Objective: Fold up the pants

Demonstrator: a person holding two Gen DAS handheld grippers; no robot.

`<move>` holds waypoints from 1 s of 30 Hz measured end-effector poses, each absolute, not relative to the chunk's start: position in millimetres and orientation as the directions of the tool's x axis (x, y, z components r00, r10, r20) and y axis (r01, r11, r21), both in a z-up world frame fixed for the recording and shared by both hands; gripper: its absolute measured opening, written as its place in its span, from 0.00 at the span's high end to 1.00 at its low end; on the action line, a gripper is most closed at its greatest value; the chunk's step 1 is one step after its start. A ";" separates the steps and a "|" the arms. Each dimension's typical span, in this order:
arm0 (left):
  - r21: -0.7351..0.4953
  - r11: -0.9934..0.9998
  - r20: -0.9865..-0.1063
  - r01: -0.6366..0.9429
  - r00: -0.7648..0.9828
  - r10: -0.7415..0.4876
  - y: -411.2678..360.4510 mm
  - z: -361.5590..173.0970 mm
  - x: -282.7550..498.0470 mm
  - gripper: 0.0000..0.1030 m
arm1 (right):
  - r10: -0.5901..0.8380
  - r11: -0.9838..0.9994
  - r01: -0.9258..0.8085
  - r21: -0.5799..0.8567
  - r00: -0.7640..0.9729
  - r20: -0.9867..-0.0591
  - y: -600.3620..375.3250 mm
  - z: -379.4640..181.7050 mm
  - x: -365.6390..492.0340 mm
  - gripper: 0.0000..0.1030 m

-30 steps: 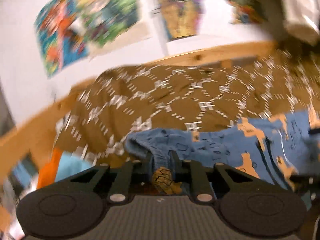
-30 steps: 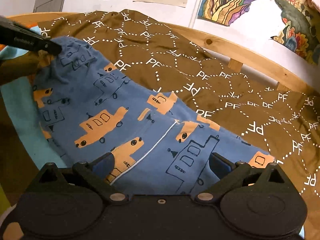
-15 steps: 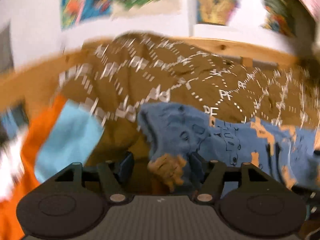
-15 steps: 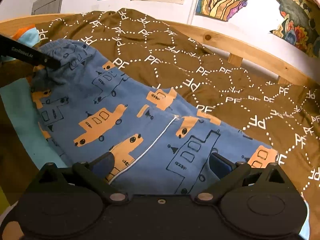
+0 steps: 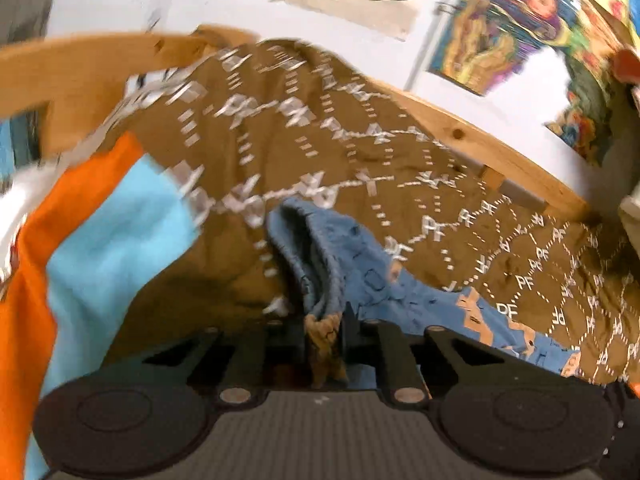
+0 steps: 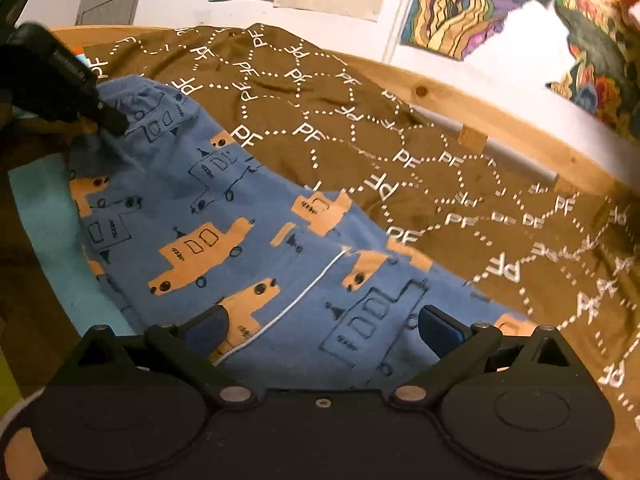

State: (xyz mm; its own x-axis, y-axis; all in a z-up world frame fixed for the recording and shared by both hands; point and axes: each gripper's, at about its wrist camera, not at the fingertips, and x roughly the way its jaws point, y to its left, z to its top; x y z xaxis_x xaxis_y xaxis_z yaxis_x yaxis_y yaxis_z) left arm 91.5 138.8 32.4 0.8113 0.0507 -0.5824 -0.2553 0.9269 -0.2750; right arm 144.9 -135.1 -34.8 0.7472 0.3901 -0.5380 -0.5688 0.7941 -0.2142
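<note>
Left wrist view: your left gripper [image 5: 324, 330] has its jaws closing on a bunched edge of the pants [image 5: 340, 264], with blue and orange cloth pinched between the narrow fingers. From that pinch the blue fabric runs away to the far right across the brown bedspread [image 5: 400, 168], which carries a white dotted pattern with the letters PF. An orange and light-blue cloth [image 5: 104, 240] lies at the left, beside the bedspread. A wooden bed rail [image 5: 492, 148] borders the far side, with colourful posters [image 5: 500, 32] on the white wall behind it.

Right wrist view: your right gripper [image 6: 324, 332] stands wide, its blue-padded fingers [image 6: 440, 328] resting on either side of the near end of the pants [image 6: 248, 216]; the cloth lies between them, unpinched. The pants lie spread flat on the bed, blue with orange vehicle prints and a thin white cord along the middle. At the far left, the left gripper [image 6: 110, 120] grips the far corner of the fabric, which is gathered around its tip.
</note>
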 end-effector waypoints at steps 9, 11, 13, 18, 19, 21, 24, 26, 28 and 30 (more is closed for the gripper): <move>-0.075 0.994 -0.485 0.080 0.868 -0.106 27.2 84.3 97.1 0.85 | 0.394 0.762 -0.581 -0.287 0.767 -0.506 -189.3 -11.9 140.0 0.02; -0.042 0.986 -0.489 0.163 0.857 -0.162 -4.2 86.9 102.7 0.85 | 0.359 0.782 -0.545 -0.302 0.790 -0.498 -213.5 -4.8 139.1 0.02; -0.019 0.973 -0.499 0.229 0.841 -0.207 -34.1 83.6 109.8 0.84 | 0.319 0.823 -0.497 -0.275 0.805 -0.501 -245.8 -1.2 139.7 0.02; 0.026 0.917 -0.562 0.398 0.764 -0.315 -104.8 45.8 134.9 0.64 | 0.238 0.927 -0.353 -0.129 0.818 -0.524 -315.7 -8.8 148.8 0.02; 0.034 0.904 -0.585 0.427 0.741 -0.329 -116.9 32.2 138.3 0.55 | 0.233 0.933 -0.341 -0.115 0.816 -0.529 -324.2 -11.8 152.5 0.02; 0.058 0.888 -0.608 0.455 0.722 -0.330 -132.1 11.2 135.6 0.43 | 0.241 0.939 -0.333 -0.082 0.811 -0.533 -336.3 -16.5 159.9 0.02; 0.146 0.870 -0.614 0.471 0.732 -0.293 -143.3 -10.2 121.1 0.36 | 0.307 0.941 -0.337 0.038 0.799 -0.517 -350.2 -21.3 166.8 0.02; 0.207 0.857 -0.617 0.472 0.743 -0.260 -146.3 -21.2 112.9 0.35 | 0.360 0.928 -0.359 0.101 0.788 -0.500 -351.5 -21.6 167.7 0.02; 0.255 0.838 -0.629 0.482 0.741 -0.235 -147.3 -28.0 109.7 0.35 | 0.418 0.903 -0.408 0.133 0.769 -0.484 -342.0 -19.8 168.6 0.02; 0.306 0.818 -0.636 0.488 0.744 -0.206 -150.1 -36.0 111.1 0.35 | 0.474 0.875 -0.454 0.164 0.744 -0.470 -329.3 -18.6 170.0 0.03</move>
